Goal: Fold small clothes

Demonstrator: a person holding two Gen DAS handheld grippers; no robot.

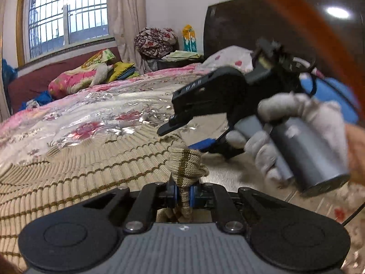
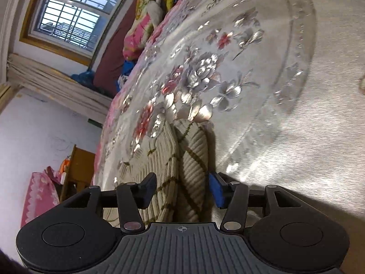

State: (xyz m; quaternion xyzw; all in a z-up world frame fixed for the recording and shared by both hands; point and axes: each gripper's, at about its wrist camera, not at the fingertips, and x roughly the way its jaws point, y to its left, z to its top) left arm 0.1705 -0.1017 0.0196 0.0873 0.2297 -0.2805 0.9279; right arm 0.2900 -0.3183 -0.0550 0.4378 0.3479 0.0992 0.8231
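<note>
Pinching a bunched fold of the beige striped knit sweater (image 1: pixel 68 159) between its blue pads, the left gripper (image 1: pixel 183 194) is closed tight on it. The sweater lies spread on the floral bedspread (image 1: pixel 102 109). The right gripper (image 2: pixel 182 190) is wide open, straddling the sweater's edge (image 2: pixel 182 159).

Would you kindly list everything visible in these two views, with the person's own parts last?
sweater: one, beige with brown stripes, on the bed, a bunched edge pinched in the left tongs
bedspread: one, silver and pink floral, covering the bed
headboard: one, dark brown, far end of the bed
pillows: several, pink and yellow, under the window
window: one, barred, behind the bed
left tongs: shut on the sweater
right tongs: open, straddling the sweater's fold
gloved hand: one, white, holding the right tongs' grey handle
</note>
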